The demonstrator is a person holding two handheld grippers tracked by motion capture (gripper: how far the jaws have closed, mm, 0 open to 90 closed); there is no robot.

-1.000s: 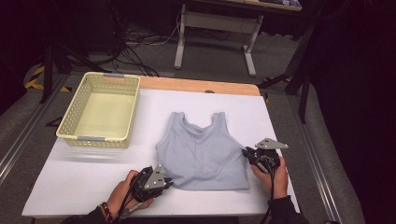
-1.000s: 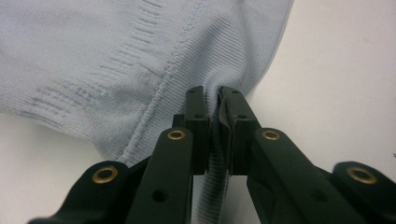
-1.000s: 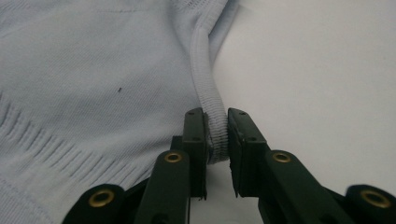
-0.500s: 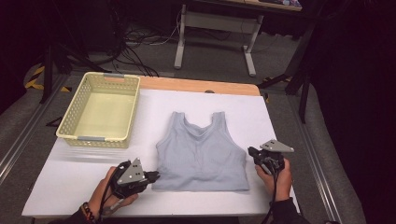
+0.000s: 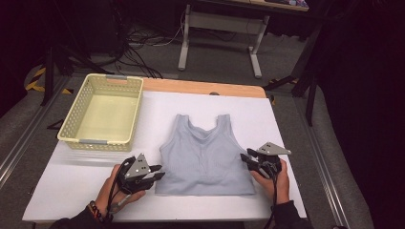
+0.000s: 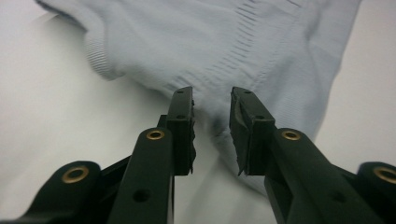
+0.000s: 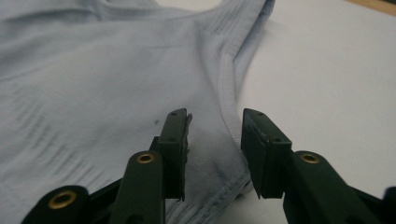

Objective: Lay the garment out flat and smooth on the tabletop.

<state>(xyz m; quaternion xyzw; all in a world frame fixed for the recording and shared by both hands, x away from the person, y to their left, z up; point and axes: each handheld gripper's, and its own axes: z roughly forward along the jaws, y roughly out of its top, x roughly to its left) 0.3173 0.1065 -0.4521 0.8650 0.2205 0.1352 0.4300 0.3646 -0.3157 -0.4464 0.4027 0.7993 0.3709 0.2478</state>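
Observation:
A light grey-blue tank top (image 5: 205, 157) lies flat on the white table cover (image 5: 67, 191), neckline away from me. My left gripper (image 5: 160, 172) sits at the hem's lower left corner, and its jaws have just been opening. In the left gripper view the top (image 6: 224, 42) lies under the left gripper (image 6: 212, 100), whose pads stand apart without pressing it. My right gripper (image 5: 244, 159) is at the top's right side edge, its jaws also just opened. In the right gripper view the ribbed side edge of the top (image 7: 93, 70) runs through the gap of the right gripper (image 7: 215, 116), unpinched.
A pale yellow plastic basket (image 5: 79, 141) stands at the table's left, with nothing in it. A strip of bare wooden tabletop (image 5: 200, 87) shows at the back edge. Beyond it, cables and a desk frame (image 5: 219, 24) stand on the dark floor.
The left hand slid left with the hem corner, then came back a little and rose slightly. Both grippers' jaws now stand apart. The right hand barely shifted.

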